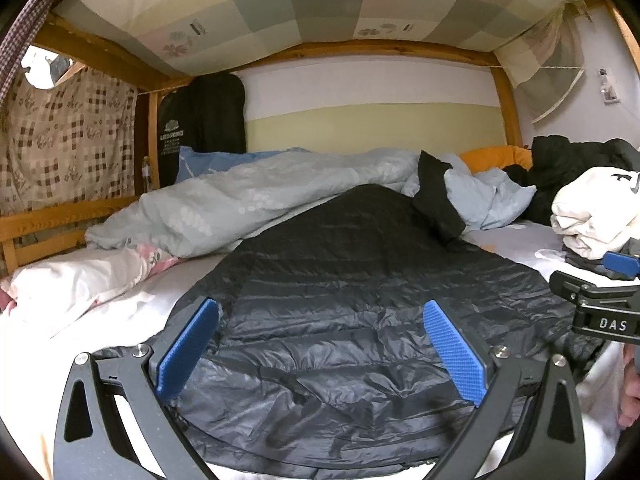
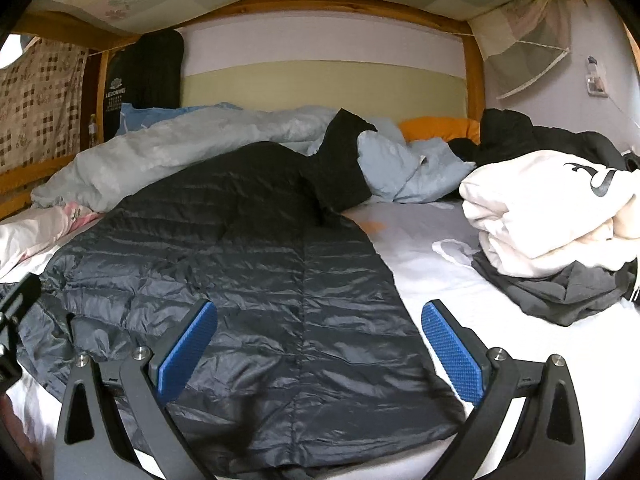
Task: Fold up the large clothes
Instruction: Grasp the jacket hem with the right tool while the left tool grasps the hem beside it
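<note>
One dark quilted jacket (image 1: 360, 300) lies spread flat along the bed's (image 2: 432, 264) middle, hem at the near edge. Left tongs (image 1: 320, 348) and right tongs (image 2: 320, 348) hover above it, both wide open, gripping nothing. White hoodie (image 2: 552, 216) sits right.

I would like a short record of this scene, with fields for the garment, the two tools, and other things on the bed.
garment: dark quilted jacket, spread flat on the white sheet, not yet folded
left tool: open, above the jacket's near edge, holding nothing
right tool: open, over the jacket's right side, holding nothing
beside, right: cream sweatshirt on a grey garment
behind: light blue duvet, orange pillow
</note>
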